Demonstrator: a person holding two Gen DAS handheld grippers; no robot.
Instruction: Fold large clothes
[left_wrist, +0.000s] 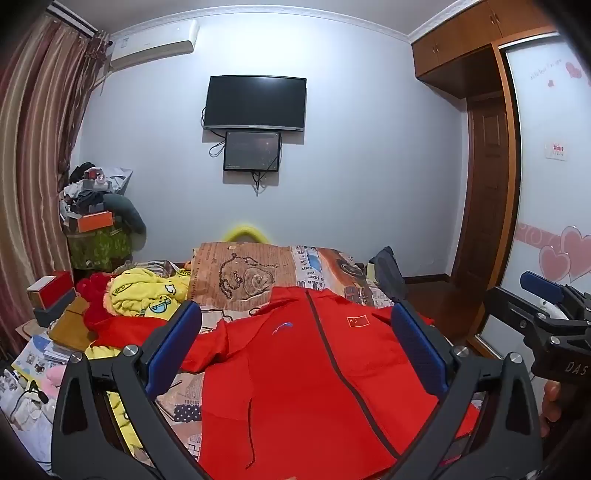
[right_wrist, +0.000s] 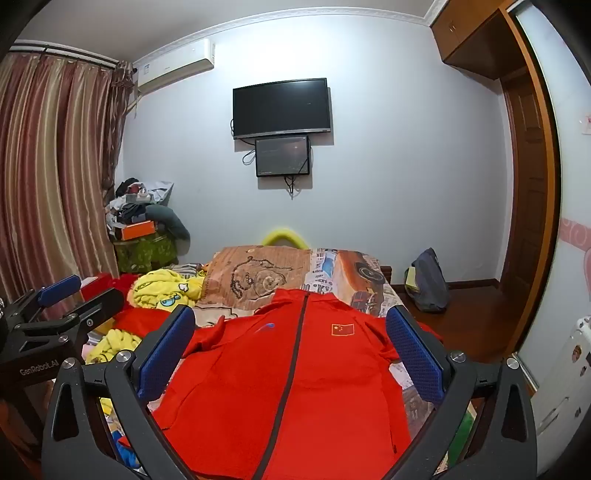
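Right, I've got the red jacket (left_wrist: 303, 369) spread flat on the bed (left_wrist: 236, 273), zipped front up, ready for folding. Left gripper (left_wrist: 295, 347) and right gripper (right_wrist: 291, 343) hover above it, jaws wide apart, empty.

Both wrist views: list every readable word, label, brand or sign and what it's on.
"GenRobot.AI": body of the left gripper, right wrist view.
"DAS", cut off by the frame edge: body of the right gripper, left wrist view.
Red jacket: a flag patch and a blue swoosh logo, no words.
Bedsheet newspaper print, air conditioner label, wall switch sticker: too small or blurred.
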